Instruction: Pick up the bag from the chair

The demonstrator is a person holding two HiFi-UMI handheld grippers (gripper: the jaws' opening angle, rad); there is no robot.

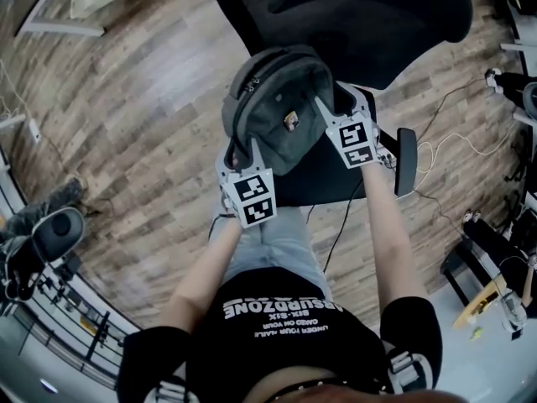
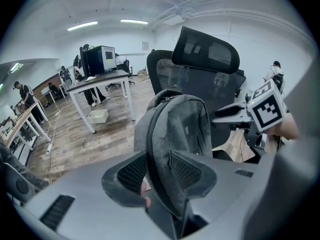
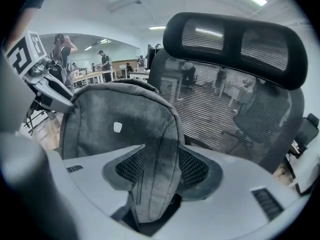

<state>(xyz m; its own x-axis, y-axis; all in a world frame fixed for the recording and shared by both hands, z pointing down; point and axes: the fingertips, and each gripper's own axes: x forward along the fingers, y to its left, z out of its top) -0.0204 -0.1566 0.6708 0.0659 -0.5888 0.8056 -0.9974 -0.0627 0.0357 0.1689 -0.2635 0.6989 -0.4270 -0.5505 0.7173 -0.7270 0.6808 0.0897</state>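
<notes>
Grey bag point(image 1: 281, 112) clamped between outstretched grippers point(image 1: 242, 148) point(image 1: 340, 105)

The place is an open office or a lab workroom. A black mesh office chair point(image 3: 235, 99) with a headrest is seen on a wood-pattern floor point(image 1: 143, 99). In the left gripper view, a white table point(image 2: 100, 81) is placed to the left of the chair, and a dark box-shaped machine point(image 2: 100, 59) is set on it. Farther from the chair on that side, more desks point(image 2: 22, 121) are lined up, and several people point(image 2: 22, 94) are seen near them. Above the chair, long tube lights point(image 2: 82, 25) are fixed to a white ceiling. Loose cables point(image 1: 440, 145) are laid on the floor just beside the chair.
</notes>
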